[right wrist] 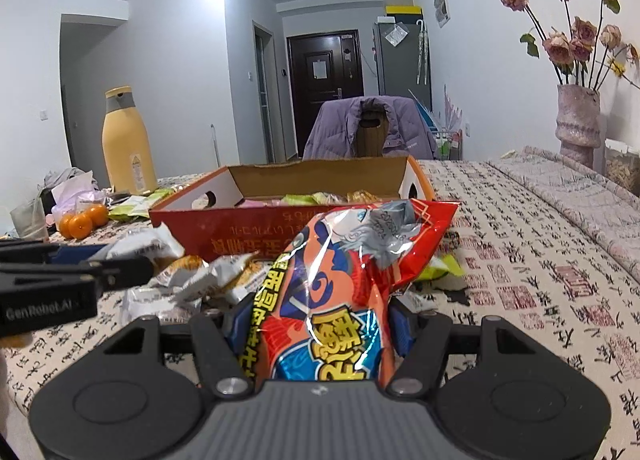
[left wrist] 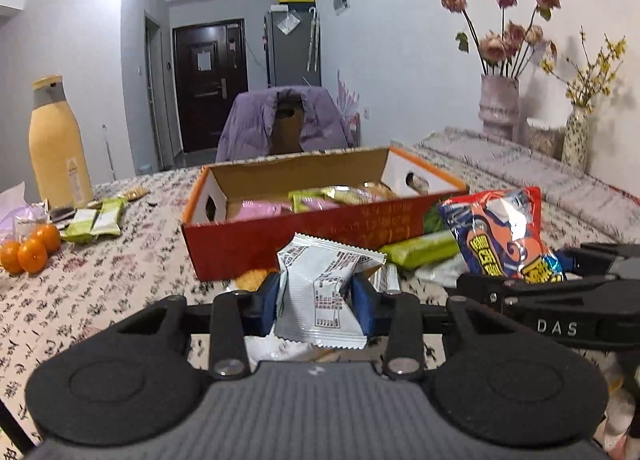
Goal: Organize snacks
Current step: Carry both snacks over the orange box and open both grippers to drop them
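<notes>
My left gripper (left wrist: 318, 300) is shut on a white snack packet (left wrist: 320, 292), held upright above the table just in front of the red cardboard box (left wrist: 304, 240). My right gripper (right wrist: 318, 320) is shut on a red and orange snack bag (right wrist: 332, 284), also in front of the box (right wrist: 224, 227); the bag shows at the right of the left wrist view (left wrist: 500, 236). The open box holds several pink, green and yellow packets (left wrist: 320, 197). A pile of loose packets (right wrist: 200, 276) lies on the table between the grippers and the box.
A yellow bottle (left wrist: 60, 143), three oranges (left wrist: 30, 250) and green packets (left wrist: 96, 219) sit at the far left. Vases with flowers (left wrist: 500, 103) stand at the right by the wall. A chair with a purple jacket (left wrist: 280, 119) is behind the patterned table (left wrist: 100, 300).
</notes>
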`<action>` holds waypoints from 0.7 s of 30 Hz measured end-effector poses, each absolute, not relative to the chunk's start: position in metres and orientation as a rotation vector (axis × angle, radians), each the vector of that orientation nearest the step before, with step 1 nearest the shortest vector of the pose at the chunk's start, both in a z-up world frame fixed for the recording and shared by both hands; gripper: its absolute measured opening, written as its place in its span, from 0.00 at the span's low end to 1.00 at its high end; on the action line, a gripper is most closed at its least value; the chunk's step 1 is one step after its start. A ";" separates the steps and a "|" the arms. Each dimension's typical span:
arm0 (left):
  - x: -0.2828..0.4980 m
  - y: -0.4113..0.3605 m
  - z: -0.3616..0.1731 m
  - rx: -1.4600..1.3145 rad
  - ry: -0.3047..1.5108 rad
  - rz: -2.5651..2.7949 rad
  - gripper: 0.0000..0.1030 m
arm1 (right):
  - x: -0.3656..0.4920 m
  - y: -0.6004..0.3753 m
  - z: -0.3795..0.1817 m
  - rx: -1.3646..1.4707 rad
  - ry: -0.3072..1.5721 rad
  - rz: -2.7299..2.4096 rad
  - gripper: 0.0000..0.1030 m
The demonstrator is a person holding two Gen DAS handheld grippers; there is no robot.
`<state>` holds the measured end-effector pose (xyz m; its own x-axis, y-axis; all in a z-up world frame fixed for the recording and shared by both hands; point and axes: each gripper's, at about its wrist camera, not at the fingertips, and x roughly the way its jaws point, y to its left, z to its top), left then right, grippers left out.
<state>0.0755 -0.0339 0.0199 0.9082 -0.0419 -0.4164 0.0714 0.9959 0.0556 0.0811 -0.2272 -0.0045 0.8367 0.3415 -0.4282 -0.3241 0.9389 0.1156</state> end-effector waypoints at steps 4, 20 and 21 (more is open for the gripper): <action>0.079 -0.032 0.027 0.064 0.411 -0.051 0.38 | 0.084 -0.226 0.001 0.035 0.447 0.357 0.62; 0.118 -0.025 0.057 0.065 0.327 0.005 0.38 | 0.125 -0.214 0.036 0.014 0.368 0.387 0.63; 0.123 -0.023 0.059 0.066 0.324 0.011 0.38 | 0.131 -0.213 0.039 0.014 0.368 0.392 0.63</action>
